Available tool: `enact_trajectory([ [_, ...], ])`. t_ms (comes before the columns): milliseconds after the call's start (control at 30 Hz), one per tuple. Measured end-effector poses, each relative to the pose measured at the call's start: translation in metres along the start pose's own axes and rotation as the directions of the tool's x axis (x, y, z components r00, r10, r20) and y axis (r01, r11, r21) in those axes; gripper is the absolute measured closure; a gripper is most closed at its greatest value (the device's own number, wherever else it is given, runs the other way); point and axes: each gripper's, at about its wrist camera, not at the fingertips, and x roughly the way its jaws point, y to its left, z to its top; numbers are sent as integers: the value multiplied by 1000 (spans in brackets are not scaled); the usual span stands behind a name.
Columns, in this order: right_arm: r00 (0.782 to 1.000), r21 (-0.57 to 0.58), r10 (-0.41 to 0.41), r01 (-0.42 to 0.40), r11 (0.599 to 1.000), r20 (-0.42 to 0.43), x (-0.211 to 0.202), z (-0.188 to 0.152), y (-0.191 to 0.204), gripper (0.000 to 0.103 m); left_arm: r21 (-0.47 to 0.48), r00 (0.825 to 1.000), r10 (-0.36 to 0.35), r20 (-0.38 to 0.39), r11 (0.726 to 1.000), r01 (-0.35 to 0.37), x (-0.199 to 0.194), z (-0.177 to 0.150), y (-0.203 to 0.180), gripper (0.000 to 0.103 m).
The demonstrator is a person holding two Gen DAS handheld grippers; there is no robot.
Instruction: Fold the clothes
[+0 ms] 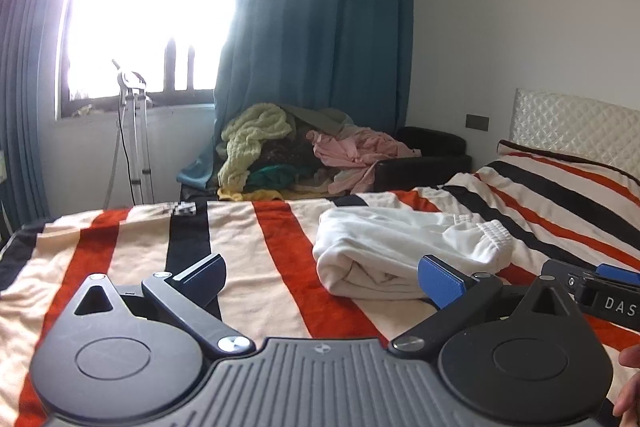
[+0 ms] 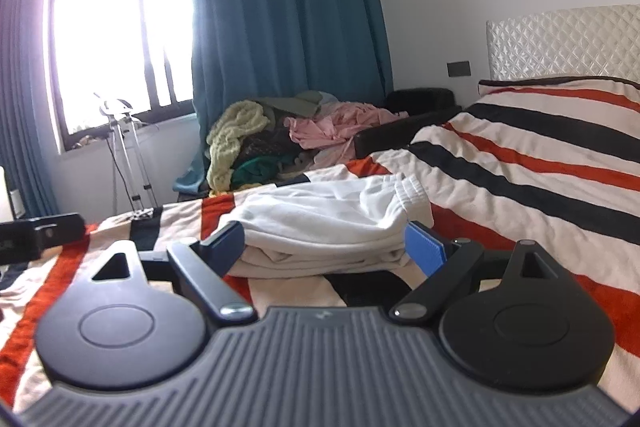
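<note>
- white trousers (image 2: pixel 332 223) lie folded on the bed (image 2: pixel 540 163), long axis crosswise.
- right gripper (image 2: pixel 326 249) spread, nearest, straddling their near edge.
- left gripper (image 1: pixel 320 277) spread, empty, trousers ahead-right.

"DAS" on the right gripper (image 1: pixel 600 281)

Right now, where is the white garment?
The white garment lies folded on the striped blanket, between the open right hand-held gripper fingers; right of centre in the left wrist view.
</note>
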Motion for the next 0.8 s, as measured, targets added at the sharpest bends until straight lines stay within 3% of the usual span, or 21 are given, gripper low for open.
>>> enact_trajectory([
  [800,999,-17,-13,12,1000,-40,9,-10,10,14,23,1000,4,1,1000,-4,-6,-15,-5,0],
])
